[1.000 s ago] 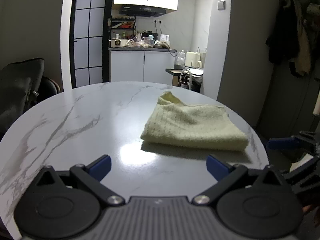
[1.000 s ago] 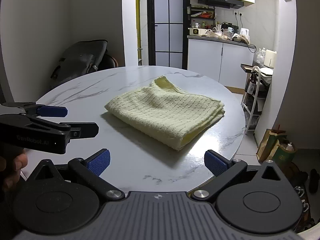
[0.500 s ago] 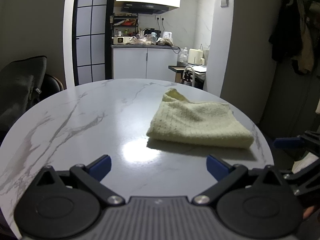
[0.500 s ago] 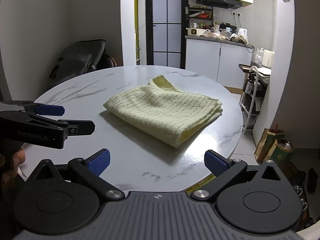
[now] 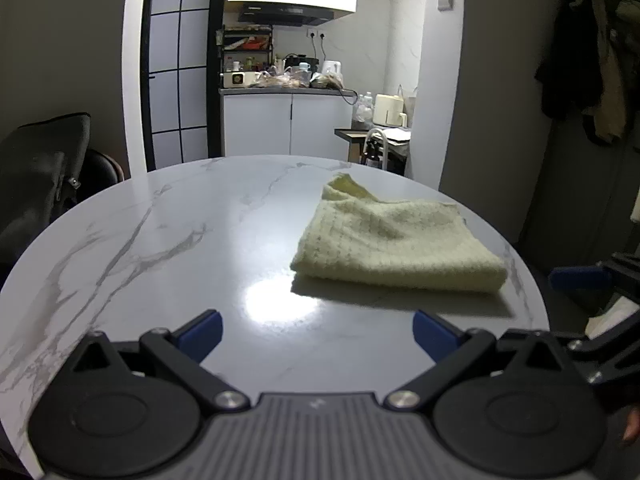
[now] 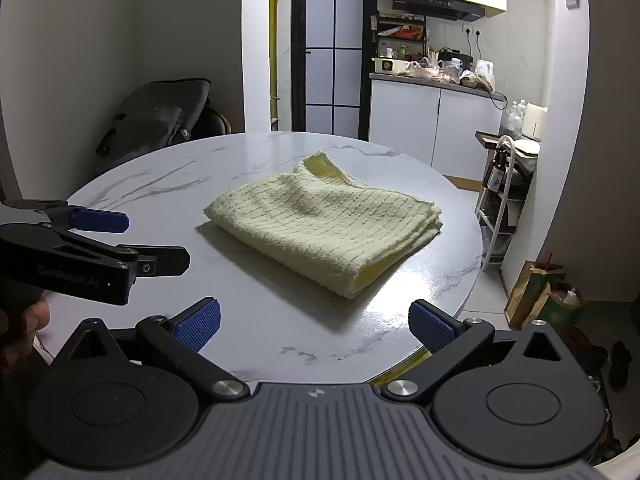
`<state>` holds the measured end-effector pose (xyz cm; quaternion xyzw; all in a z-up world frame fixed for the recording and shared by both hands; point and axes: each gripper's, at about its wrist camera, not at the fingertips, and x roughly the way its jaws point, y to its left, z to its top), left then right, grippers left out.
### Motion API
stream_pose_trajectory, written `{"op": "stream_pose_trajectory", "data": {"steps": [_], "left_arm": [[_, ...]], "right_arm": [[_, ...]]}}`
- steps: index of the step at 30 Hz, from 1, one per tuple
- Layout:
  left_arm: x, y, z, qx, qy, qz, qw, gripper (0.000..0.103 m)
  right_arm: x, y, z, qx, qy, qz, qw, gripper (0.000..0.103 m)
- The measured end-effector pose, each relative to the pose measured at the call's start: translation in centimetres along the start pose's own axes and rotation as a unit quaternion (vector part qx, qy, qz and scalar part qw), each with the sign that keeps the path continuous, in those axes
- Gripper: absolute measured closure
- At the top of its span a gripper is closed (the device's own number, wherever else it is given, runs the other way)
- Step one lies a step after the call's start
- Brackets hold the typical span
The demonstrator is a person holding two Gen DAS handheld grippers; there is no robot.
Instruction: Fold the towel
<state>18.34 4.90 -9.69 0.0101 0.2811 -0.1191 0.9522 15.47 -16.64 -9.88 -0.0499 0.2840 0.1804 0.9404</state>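
Observation:
A pale yellow towel point(image 5: 394, 242) lies folded into a thick rectangle on the right part of the round white marble table point(image 5: 168, 232); it also shows in the right wrist view point(image 6: 324, 224). One corner at its far side curls up. My left gripper point(image 5: 316, 330) is open and empty, held back from the towel near the table's front edge. My right gripper point(image 6: 314, 322) is open and empty, also clear of the towel. The left gripper shows at the left of the right wrist view point(image 6: 120, 240), beside the table.
A dark bag on a chair point(image 6: 160, 116) stands behind the table's left side. A white rack point(image 6: 500, 200) and paper bags point(image 6: 548, 292) stand on the floor to the right. A kitchen counter point(image 5: 288, 88) lies beyond.
Both grippers have drawn back slightly from the towel and stayed open. The towel has not moved.

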Motion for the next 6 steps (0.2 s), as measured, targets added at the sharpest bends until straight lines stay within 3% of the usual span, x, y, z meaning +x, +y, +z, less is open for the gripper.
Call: {"op": "stream_pose_trajectory", "data": {"steps": [6], "left_arm": [[-0.53, -0.77, -0.20, 0.028, -0.021, 0.007, 0.9994, 0.000]], "right_arm": [[0.28, -0.04, 0.14, 0.002, 0.003, -0.001, 1.000, 0.000]]}}
